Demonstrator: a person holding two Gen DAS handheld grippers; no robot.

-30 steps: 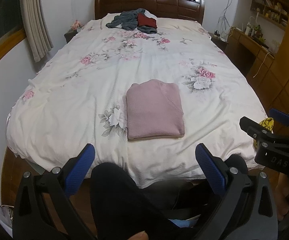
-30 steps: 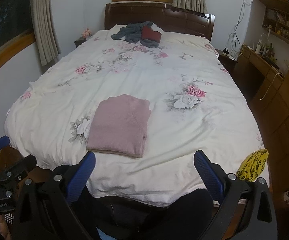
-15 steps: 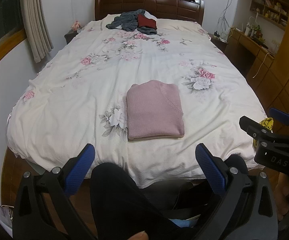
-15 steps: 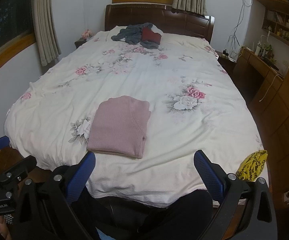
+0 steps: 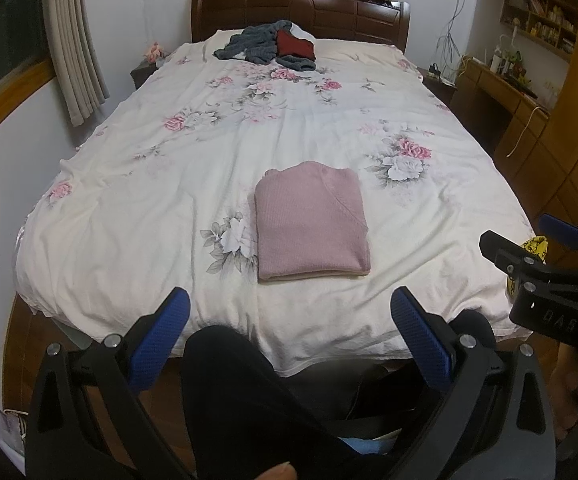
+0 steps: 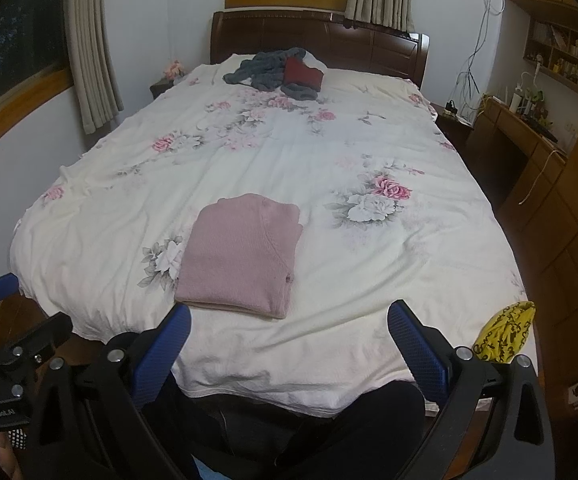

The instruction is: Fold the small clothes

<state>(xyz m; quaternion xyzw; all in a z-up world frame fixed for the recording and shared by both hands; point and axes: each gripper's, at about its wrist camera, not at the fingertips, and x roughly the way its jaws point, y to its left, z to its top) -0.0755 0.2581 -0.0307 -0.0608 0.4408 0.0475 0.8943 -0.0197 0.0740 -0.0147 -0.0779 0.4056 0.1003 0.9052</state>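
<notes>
Lying folded near the foot of the bed (image 5: 137,184), the pink sweater (image 5: 311,224) runs lengthwise toward the headboard. It sits ahead of both tongs, well apart. Left gripper (image 5: 289,320) and right gripper (image 6: 289,320) are spread, empty; neither looks clearly nearer.

Right gripper (image 5: 549,280) body, seen from the left wrist view: white letters "DAS", printed on the black plastic.
Left gripper (image 6: 9,380) body, seen from the right wrist view: small white lettering "GenRobot.AI" on the black plastic.
Yellow cloth (image 6: 505,334) at the bed's near corner: black markings, not readable.
Shelf items: too small to read.
</notes>
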